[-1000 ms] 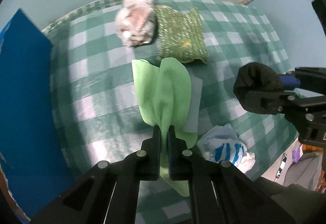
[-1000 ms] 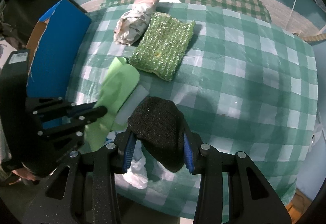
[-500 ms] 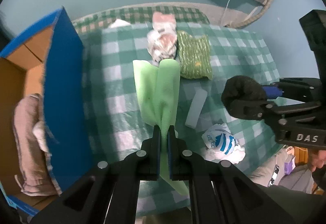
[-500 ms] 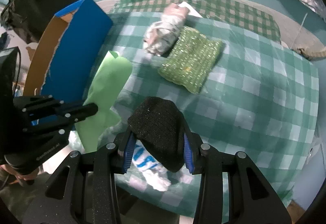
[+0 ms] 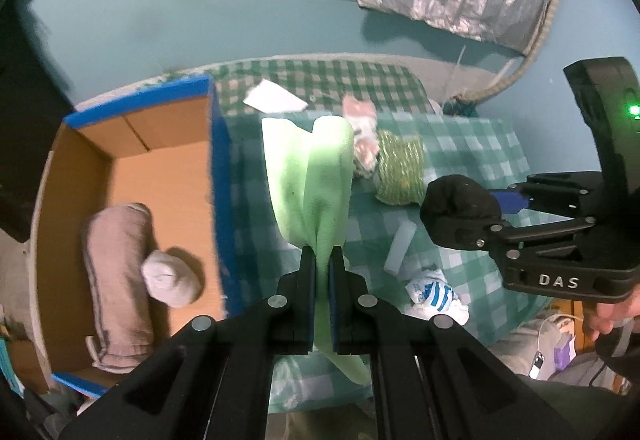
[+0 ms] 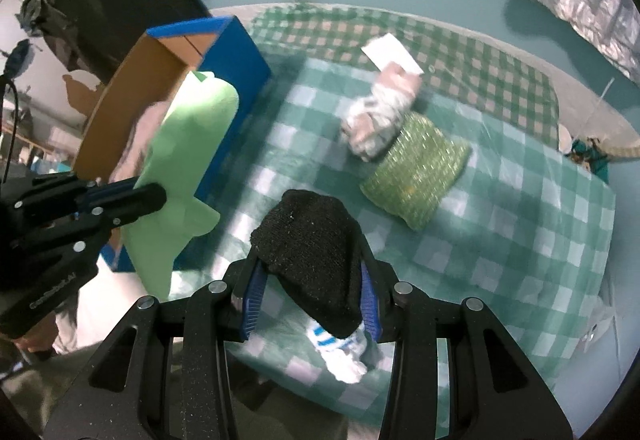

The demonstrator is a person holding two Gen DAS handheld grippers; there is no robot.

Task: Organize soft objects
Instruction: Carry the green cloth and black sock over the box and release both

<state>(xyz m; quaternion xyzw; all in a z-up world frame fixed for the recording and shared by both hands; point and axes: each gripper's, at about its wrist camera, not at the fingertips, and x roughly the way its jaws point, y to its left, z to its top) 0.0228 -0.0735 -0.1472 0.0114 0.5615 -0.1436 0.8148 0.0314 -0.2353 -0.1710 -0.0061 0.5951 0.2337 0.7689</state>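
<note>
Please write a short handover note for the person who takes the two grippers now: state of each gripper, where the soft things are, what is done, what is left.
Left gripper: shut on the light green cloth, held above the table.
Right gripper: shut on the black knit item, also lifted.
Blue cardboard box, at the table's left: a rolled beige towel and a grey sock ball are already inside.
On the checked tablecloth remain the sparkly green pad, the pink-white bundle and the blue-striped white item.
Left: box both held items, then the rest.
</note>
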